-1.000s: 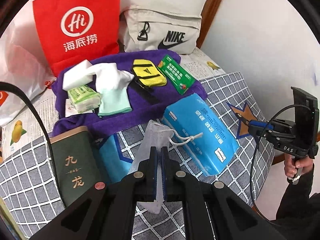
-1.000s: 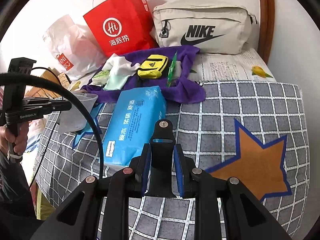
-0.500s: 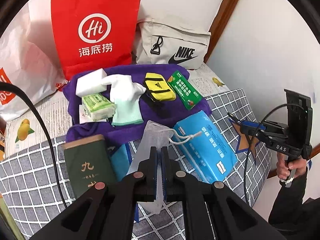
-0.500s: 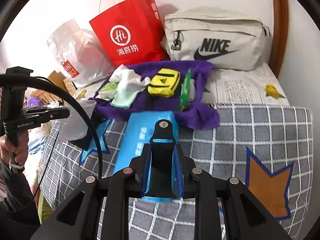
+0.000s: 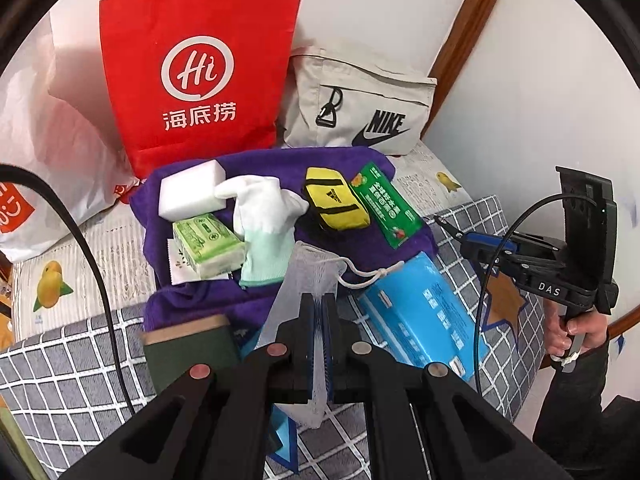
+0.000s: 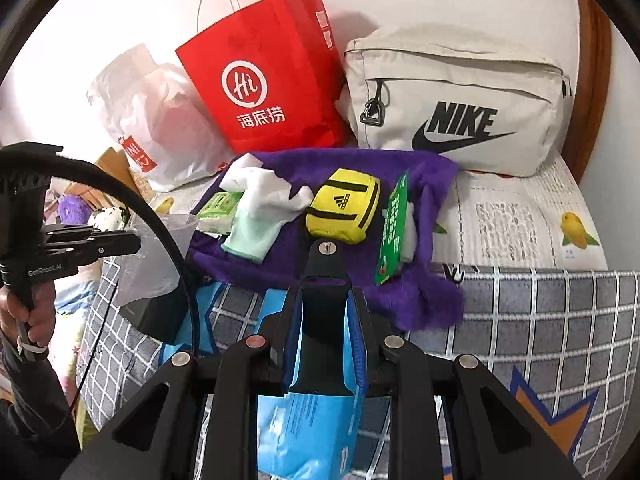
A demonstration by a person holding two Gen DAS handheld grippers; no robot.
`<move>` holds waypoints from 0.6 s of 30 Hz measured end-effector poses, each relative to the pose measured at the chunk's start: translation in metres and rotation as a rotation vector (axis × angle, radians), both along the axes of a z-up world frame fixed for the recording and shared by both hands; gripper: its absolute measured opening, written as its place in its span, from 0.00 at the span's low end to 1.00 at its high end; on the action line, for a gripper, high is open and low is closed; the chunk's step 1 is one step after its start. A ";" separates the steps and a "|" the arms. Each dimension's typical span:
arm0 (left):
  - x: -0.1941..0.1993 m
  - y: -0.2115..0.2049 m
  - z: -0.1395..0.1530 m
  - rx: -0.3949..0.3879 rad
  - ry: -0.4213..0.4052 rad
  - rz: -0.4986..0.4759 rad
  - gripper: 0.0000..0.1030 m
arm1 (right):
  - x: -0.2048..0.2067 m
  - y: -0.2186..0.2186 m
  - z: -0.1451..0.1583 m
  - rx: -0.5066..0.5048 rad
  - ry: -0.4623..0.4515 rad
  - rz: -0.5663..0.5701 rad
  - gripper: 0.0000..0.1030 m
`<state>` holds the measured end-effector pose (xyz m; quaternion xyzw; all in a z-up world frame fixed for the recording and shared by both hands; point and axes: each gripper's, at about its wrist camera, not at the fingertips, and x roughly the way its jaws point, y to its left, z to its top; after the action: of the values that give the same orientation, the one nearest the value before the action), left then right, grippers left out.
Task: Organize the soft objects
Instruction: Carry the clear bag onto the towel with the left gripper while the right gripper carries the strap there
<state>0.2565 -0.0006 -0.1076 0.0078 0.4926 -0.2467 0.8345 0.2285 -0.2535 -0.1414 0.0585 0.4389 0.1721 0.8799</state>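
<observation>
My left gripper [image 5: 319,304] is shut on a white mesh drawstring bag [image 5: 308,276], held above the checked blanket just in front of the purple towel [image 5: 188,304]. On the towel lie a white sponge block [image 5: 188,188], a green tissue pack [image 5: 208,248], a white and mint glove [image 5: 268,224], a yellow pouch [image 5: 336,208] and a green packet [image 5: 384,204]. A blue tissue pack [image 6: 304,420] lies on the blanket under my right gripper [image 6: 325,296], whose pads press on a flat black piece with a screw at its tip [image 6: 326,246].
A red paper bag [image 5: 196,76], a beige Nike bag [image 5: 360,108] and a white plastic bag [image 5: 48,140] stand against the wall behind the towel. A dark green box [image 5: 188,352] lies at the left on the checked blanket [image 6: 540,320]. A hand [image 5: 576,332] holds the right gripper's handle.
The right gripper has moved left, and the blue pack now lies under it instead of to its left. The left gripper has risen slightly with the mesh bag, towards the towel.
</observation>
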 end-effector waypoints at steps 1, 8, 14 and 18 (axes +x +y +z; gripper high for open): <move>0.002 0.001 0.000 -0.002 0.000 0.002 0.04 | 0.004 0.001 0.000 -0.003 0.001 -0.001 0.22; 0.016 0.002 -0.004 -0.016 0.004 0.012 0.04 | 0.022 0.007 0.002 -0.012 0.002 0.001 0.22; 0.028 0.006 -0.002 -0.030 -0.002 0.013 0.04 | 0.038 0.013 0.003 -0.026 0.000 0.004 0.22; 0.036 0.008 0.001 -0.029 -0.009 0.014 0.04 | 0.048 0.013 0.000 -0.024 0.008 -0.004 0.22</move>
<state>0.2921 0.0074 -0.1066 -0.0065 0.4852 -0.2481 0.8384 0.2767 -0.2401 -0.1416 0.0493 0.4446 0.1649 0.8790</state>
